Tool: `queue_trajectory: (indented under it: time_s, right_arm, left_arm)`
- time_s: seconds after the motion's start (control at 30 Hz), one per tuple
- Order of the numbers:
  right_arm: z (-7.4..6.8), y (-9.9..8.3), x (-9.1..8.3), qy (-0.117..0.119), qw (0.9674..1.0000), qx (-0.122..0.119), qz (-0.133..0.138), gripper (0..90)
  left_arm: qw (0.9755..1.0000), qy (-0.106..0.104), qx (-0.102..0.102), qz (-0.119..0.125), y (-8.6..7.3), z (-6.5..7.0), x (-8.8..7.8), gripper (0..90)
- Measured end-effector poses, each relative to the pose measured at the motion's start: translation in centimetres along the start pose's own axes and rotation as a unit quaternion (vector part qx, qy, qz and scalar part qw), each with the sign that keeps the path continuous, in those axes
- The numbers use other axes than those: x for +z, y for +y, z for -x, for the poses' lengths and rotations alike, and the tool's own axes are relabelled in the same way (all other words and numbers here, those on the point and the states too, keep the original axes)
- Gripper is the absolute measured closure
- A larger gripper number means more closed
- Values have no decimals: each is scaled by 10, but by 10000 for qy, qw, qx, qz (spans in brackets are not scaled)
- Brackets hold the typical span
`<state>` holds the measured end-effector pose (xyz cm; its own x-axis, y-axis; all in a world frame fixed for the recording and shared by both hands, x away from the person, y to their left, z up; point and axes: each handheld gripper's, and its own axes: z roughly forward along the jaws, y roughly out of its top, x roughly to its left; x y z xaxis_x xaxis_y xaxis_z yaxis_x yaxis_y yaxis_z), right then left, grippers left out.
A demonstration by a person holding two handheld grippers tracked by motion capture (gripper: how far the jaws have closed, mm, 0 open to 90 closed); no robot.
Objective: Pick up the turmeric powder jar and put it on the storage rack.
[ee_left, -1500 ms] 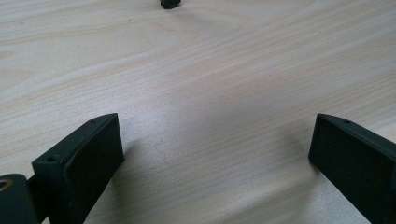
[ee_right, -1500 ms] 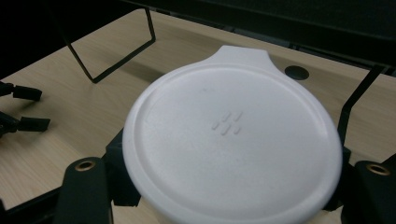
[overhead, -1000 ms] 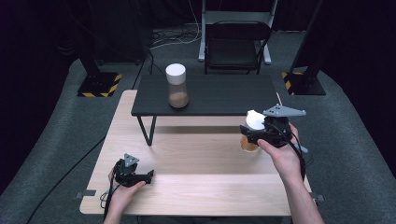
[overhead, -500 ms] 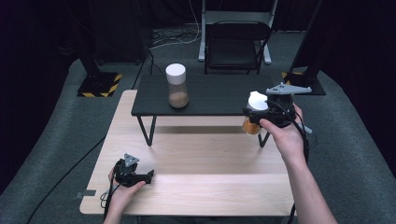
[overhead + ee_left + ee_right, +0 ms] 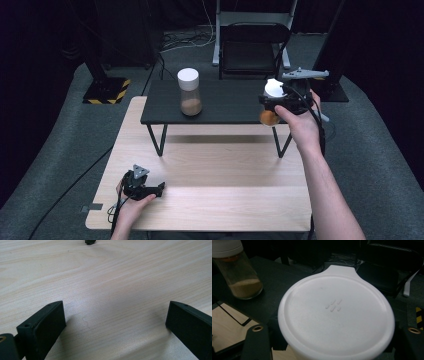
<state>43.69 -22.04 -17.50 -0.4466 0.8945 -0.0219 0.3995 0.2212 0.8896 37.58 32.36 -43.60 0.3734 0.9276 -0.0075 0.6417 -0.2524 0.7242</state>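
My right gripper (image 5: 270, 103) is shut on a jar (image 5: 273, 90) with a white lid and orange-brown contents, held in the air at the right end of the low black table (image 5: 225, 102). In the right gripper view the jar's white lid (image 5: 335, 315) sits between the two jaws. A second jar (image 5: 189, 92) with a white lid and brown powder stands upright on the black table's left half, also seen as the second jar (image 5: 237, 270) at upper left. My left gripper (image 5: 159, 189) rests open on the wooden table (image 5: 225, 175) near its front left, nothing between its fingers (image 5: 43, 325).
The black table stands on thin legs (image 5: 156, 140) over the back of the wooden table. A black chair (image 5: 252, 47) stands behind it. A yellow-and-black striped base (image 5: 107, 91) lies on the grey floor at the left.
My right gripper has risen and moved toward the far side with the jar, from beside the black table's right front leg up to its right end. The left gripper has kept still.
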Motion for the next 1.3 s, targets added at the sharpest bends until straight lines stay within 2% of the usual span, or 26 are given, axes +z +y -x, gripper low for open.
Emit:
queue_trajectory:
  time_s: [0.3,0.77,0.97,1.13,1.3]
  right_arm:
    - [-2,17,29,-132,9999,-20,-18,297]
    - [-4,17,55,-141,9998,113,-13,297]
    - [-4,19,58,-118,9998,143,-15,296]
    - [0,24,58,-54,9997,191,-120,286]
    - [0,25,56,-25,9997,196,-160,190]
  left_arm:
    - [10000,-9,6,3,0,0,0,21]
    - [10000,-20,14,2,0,0,0,21]
    - [10000,-20,15,2,0,0,0,20]
    - [10000,-20,15,2,0,0,0,20]
    - [10000,-19,14,3,0,0,0,21]
